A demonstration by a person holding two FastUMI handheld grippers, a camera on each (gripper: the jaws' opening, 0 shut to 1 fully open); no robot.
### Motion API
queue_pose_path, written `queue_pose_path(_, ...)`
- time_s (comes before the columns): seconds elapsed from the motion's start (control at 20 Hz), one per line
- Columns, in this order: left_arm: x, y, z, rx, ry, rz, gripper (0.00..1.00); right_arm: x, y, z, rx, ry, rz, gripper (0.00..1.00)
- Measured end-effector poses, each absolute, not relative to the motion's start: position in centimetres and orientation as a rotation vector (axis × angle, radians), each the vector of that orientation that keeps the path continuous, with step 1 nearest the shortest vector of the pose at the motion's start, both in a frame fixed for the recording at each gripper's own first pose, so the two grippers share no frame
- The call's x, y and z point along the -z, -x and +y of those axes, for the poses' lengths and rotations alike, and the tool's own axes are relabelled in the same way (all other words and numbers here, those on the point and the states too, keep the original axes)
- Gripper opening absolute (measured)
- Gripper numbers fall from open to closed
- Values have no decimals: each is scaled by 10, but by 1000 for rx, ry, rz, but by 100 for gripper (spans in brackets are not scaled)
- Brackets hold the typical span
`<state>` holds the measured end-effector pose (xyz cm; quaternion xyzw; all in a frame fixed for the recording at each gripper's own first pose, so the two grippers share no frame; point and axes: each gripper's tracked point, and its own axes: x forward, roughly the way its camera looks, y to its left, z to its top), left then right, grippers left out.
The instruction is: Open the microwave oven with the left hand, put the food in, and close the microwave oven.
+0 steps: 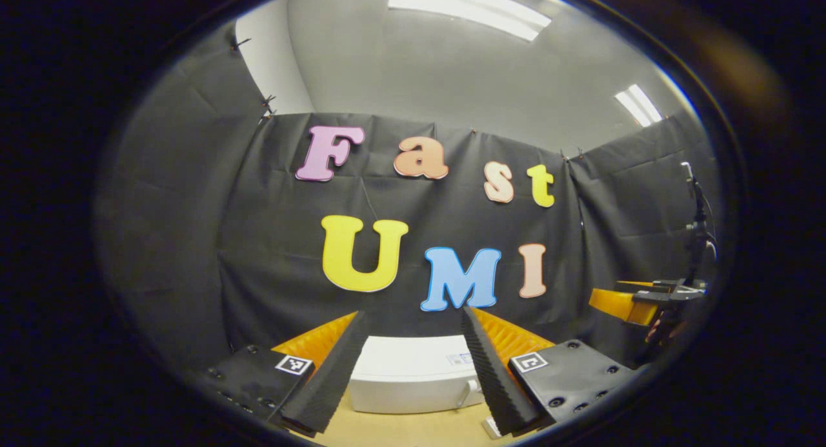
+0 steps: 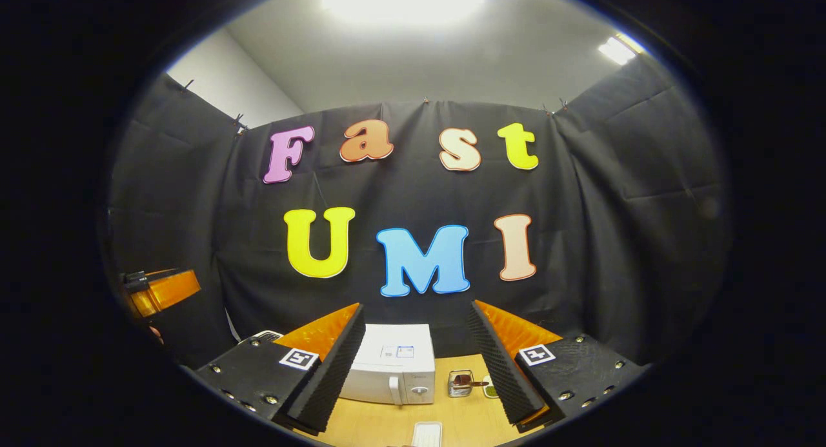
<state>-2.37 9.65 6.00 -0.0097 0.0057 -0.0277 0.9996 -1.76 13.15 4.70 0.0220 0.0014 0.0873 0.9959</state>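
At 6 o'clock in the left gripper view, the closed microwave oven [image 1: 413, 376] is faced; left gripper [image 1: 413, 369] and right gripper [image 2: 416, 369] are held spread and empty, so its door must be reached first.

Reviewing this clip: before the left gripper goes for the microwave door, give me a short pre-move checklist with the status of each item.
1. Left gripper open and empty: ok, fingers spread, nothing between them.
2. Right gripper open and empty: ok.
3. Microwave door shut: ok, its front looks closed in the right gripper view.
4. Left gripper lined up with the microwave: ok, the white body sits between its fingers, not yet touched.
5. Food ready on the table: cannot tell; a small container stands right of the microwave, and a white tray lies nearer, contents unclear.
6. Door handle located: cannot tell.
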Motion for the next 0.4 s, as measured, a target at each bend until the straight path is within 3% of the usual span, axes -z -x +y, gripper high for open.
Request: queue_pose_path(0.4,-50,13,74,79,-12,29,94,-56,25,112,-140,-68,1,97)
